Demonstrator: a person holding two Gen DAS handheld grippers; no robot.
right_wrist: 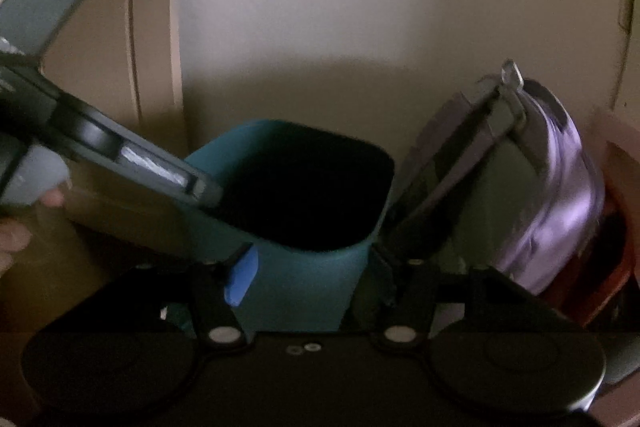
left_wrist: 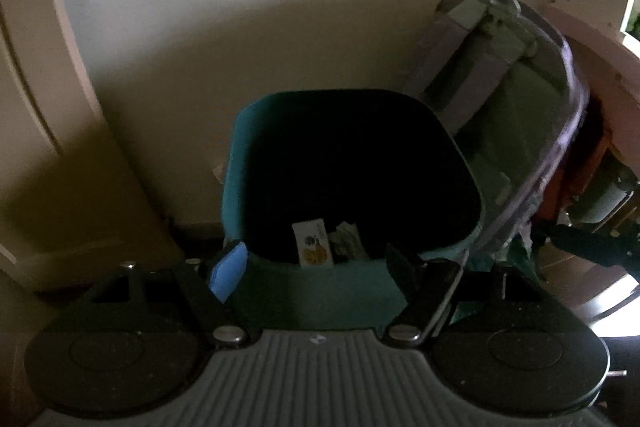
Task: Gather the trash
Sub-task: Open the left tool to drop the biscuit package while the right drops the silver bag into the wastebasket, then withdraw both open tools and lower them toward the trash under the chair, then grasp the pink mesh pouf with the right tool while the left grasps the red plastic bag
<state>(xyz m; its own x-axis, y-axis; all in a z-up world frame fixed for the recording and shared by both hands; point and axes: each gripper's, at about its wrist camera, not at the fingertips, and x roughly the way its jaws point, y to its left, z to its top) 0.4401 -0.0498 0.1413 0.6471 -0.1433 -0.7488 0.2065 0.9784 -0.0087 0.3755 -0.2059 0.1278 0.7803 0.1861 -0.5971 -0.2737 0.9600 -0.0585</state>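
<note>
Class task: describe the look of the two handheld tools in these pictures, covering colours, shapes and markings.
Each tool, left and right, has two black fingers on silver-pinned links, with black round discs either side. One finger of each carries a bright blue pad. The left body is grey and ribbed with a small emblem; the right looks dark. No sleeve shows.

left wrist view close above teal bin [left_wrist: 240,163], tilted down inside, right wrist view lower, nearer level, both sharing bin and purple bag [right_wrist: 560,163]

Trash [left_wrist: 320,245] in bin [left_wrist: 240,155], suitcase [left_wrist: 520,99] right
</note>
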